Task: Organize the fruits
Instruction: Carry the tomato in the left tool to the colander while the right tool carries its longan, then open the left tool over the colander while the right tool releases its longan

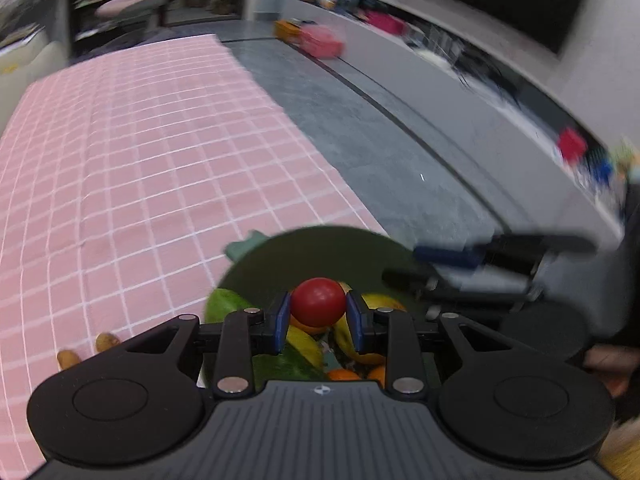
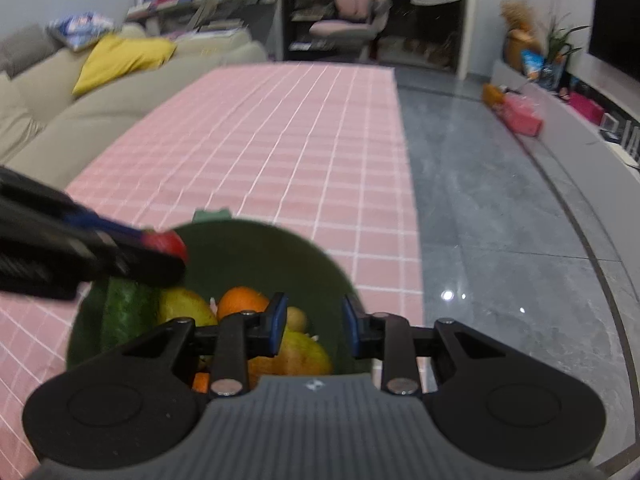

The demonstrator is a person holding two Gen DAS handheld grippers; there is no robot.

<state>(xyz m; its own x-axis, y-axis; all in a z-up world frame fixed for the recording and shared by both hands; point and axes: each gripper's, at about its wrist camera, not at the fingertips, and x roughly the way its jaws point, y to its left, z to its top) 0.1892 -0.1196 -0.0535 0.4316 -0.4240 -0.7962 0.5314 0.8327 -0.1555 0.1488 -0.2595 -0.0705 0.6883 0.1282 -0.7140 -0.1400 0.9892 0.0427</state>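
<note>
A dark green bowl on the pink checked cloth holds several fruits: an orange, a green striped fruit, a yellow-green mango and a small brown fruit. My left gripper is shut on a round red fruit and hangs over the bowl. In the right wrist view that red fruit sits at the bowl's left rim. My right gripper stands open over the bowl's right half, with nothing between its pads. In the left wrist view it shows blurred at the right.
The pink cloth stretches far beyond the bowl, and its right edge drops to a grey floor. A beige sofa runs along the left. Two small brown pieces lie on the cloth left of the bowl.
</note>
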